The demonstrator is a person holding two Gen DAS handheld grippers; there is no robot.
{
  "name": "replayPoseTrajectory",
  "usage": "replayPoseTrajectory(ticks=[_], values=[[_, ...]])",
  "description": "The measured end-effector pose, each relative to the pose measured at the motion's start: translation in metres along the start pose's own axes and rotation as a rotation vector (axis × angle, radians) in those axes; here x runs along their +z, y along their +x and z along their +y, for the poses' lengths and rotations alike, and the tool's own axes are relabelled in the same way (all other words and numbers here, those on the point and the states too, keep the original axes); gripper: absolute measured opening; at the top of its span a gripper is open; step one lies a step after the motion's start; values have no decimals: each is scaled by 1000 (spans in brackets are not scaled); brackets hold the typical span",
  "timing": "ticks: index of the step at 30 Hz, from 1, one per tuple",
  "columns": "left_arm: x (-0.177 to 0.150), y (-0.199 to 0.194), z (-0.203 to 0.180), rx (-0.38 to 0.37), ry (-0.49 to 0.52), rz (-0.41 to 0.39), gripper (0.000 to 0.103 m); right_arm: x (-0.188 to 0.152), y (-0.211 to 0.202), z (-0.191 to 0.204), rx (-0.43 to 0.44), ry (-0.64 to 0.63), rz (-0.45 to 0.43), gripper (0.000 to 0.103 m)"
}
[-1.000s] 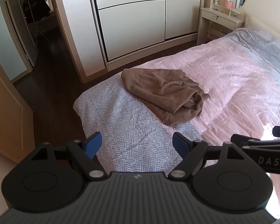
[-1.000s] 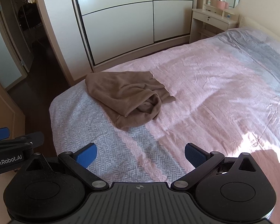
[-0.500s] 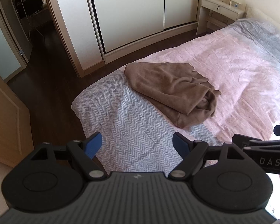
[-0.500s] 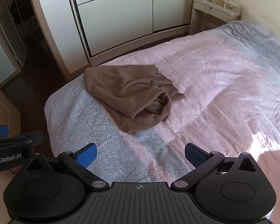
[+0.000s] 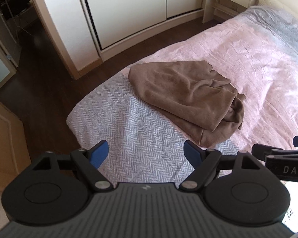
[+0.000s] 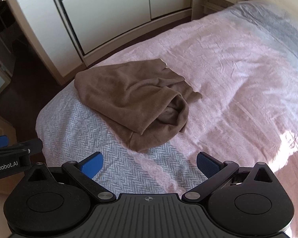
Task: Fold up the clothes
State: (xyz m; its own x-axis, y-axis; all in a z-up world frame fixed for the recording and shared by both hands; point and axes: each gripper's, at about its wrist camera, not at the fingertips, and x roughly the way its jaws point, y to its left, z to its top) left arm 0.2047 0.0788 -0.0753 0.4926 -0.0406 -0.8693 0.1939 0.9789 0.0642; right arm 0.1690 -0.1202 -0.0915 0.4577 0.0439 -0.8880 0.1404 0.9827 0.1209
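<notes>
Hovering above the bed's point(image 5: 129, 130) foot edge, the left gripper point(image 5: 146, 154) and right gripper point(image 6: 149, 161) both have their blue fingers point(image 6: 206, 164) spread wide, grasping nothing. Beyond them a crumpled brown garment point(image 5: 186, 101) lies near the bed's foot corner, across grey herringbone and pink cover.
</notes>
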Motion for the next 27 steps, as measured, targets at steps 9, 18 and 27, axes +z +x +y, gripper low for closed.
replayPoseTrajectory(ticks=[9, 18, 27], values=[[38, 53, 12, -34, 53, 56, 80, 28, 34, -21, 22, 170, 50, 102], [78, 106, 15, -88, 108, 89, 80, 47, 78, -43, 48, 322, 69, 102], [101, 162, 11, -138, 156, 153, 79, 57, 127, -47, 85, 391, 63, 78]])
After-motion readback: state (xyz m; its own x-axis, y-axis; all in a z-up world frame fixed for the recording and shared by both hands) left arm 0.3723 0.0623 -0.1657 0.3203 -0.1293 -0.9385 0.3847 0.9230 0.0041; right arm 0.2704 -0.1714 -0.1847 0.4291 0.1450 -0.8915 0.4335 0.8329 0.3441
